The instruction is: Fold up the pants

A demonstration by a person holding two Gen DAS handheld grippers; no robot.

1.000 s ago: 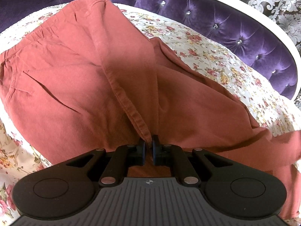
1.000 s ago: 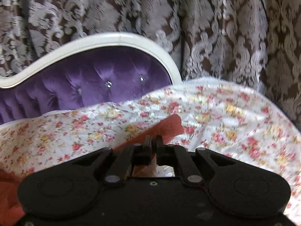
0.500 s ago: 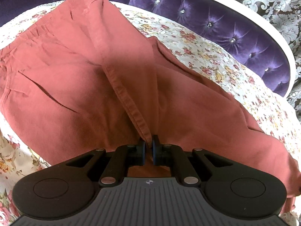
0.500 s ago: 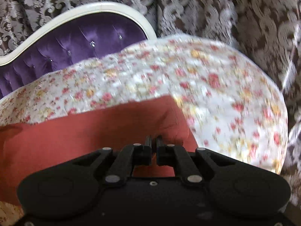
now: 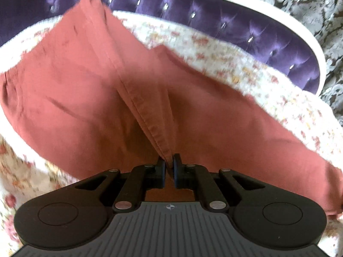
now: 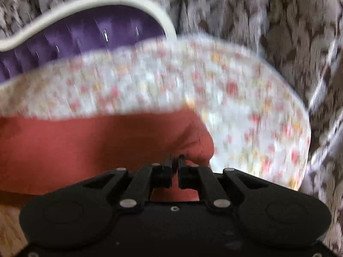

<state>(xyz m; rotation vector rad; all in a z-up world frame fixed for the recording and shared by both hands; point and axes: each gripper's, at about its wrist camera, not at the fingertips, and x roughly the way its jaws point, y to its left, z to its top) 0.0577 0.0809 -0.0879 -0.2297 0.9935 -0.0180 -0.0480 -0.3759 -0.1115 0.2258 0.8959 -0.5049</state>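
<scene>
Left gripper [image 5: 169,164] is clamping the pants [image 5: 90,98] at a stitched seam, the pads nearly closed with only the fabric ridge between them. Seam is running up and away from the jaws toward the waistband end near the headboard [image 5: 235,27]. Pants are spreading out ahead of the gripper on both sides: wide upper part to the left, one leg trailing off to the right across the floral sheet [image 5: 268,85]. Cloth is lifting into a ridge at the pinch; the rest is lying on the bed.

Right gripper [image 6: 176,160] is pinching a bunched end of the pants [image 6: 85,145], jaws near-closed on the fabric. Cloth is sitting right at the fingertips and stretching off to the left; floral sheet [image 6: 246,117] is showing ahead and to the right. Right view is heavily motion-blurred, so the exact edge being held is unclear. Patterned curtain [image 6: 278,32] is hanging behind the bed.
</scene>
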